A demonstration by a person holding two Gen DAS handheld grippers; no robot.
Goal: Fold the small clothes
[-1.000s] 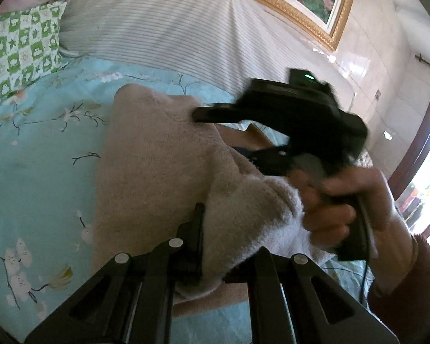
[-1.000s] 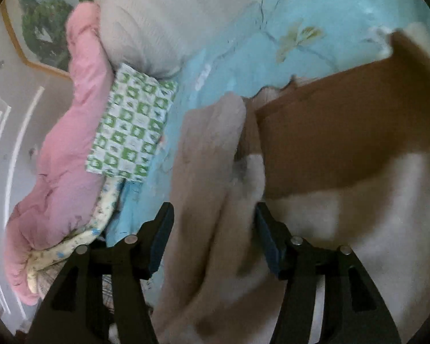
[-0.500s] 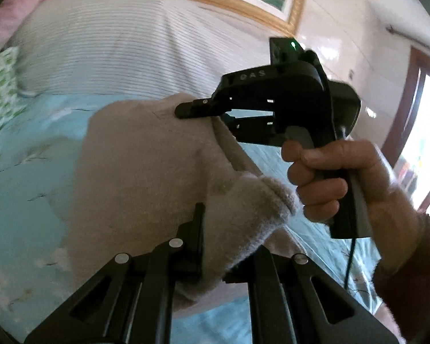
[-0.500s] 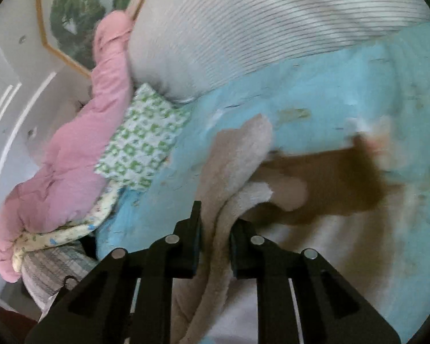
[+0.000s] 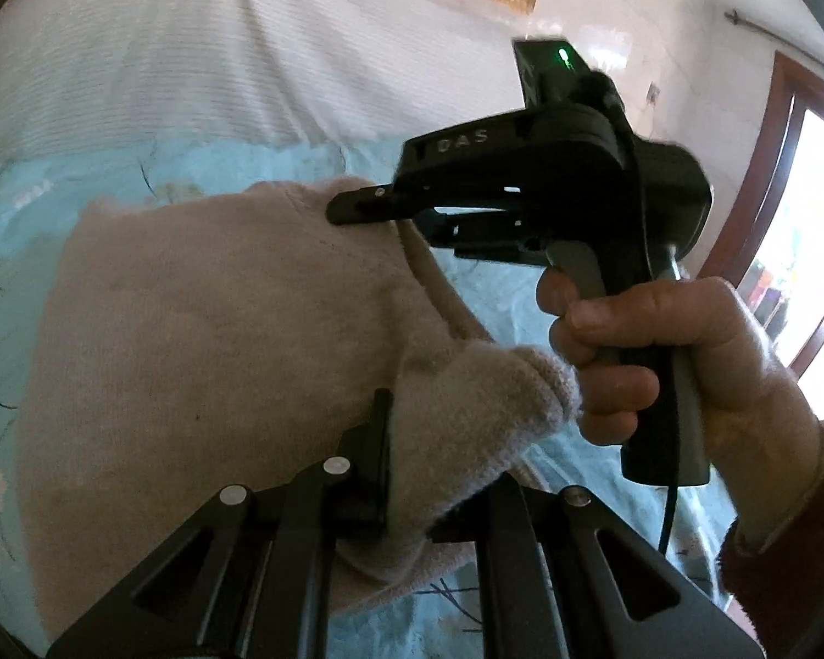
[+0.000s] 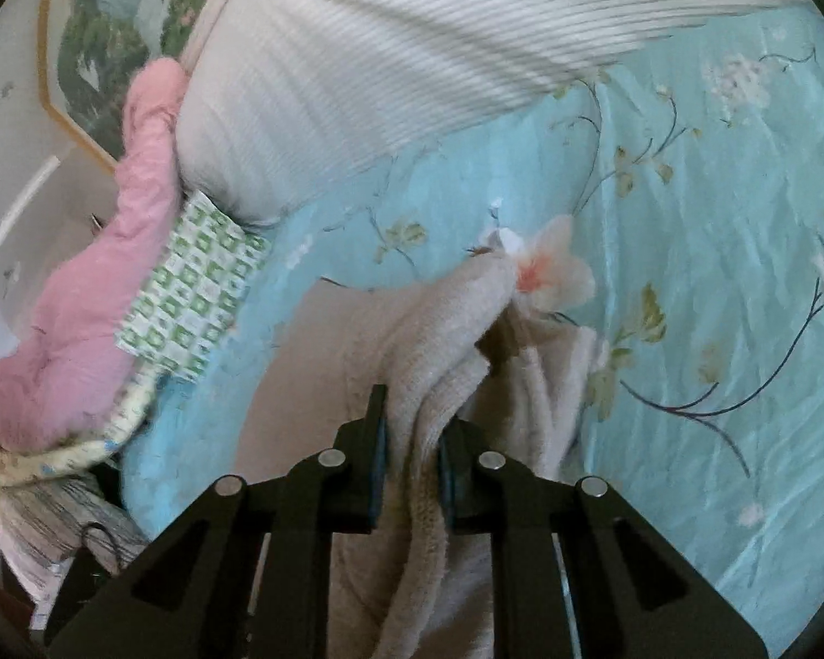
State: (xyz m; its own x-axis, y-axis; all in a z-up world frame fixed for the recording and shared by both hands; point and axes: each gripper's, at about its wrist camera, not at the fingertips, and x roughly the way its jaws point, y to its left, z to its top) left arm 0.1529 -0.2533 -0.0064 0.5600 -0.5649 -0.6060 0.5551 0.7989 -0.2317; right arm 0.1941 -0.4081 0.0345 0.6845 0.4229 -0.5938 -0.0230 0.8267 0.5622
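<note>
Both the left gripper (image 5: 412, 467) and right gripper (image 6: 410, 456) pinch the fuzzy beige knit garment (image 5: 203, 340) above the floral turquoise bedsheet (image 6: 714, 274), near a green-checked pillow (image 6: 192, 291).

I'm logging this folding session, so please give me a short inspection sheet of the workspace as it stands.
Surface: light blue floral bedsheet.
Job's things: beige knitted garment, held up off the sheet at two spots.
Clutter: green-and-white checked pillow, pink quilt, white striped duvet.
Grippers: left gripper and right gripper both clamp the garment.
Cables: black cable below the right handle.
Surroundings: gold-framed painting, wooden door frame.
</note>
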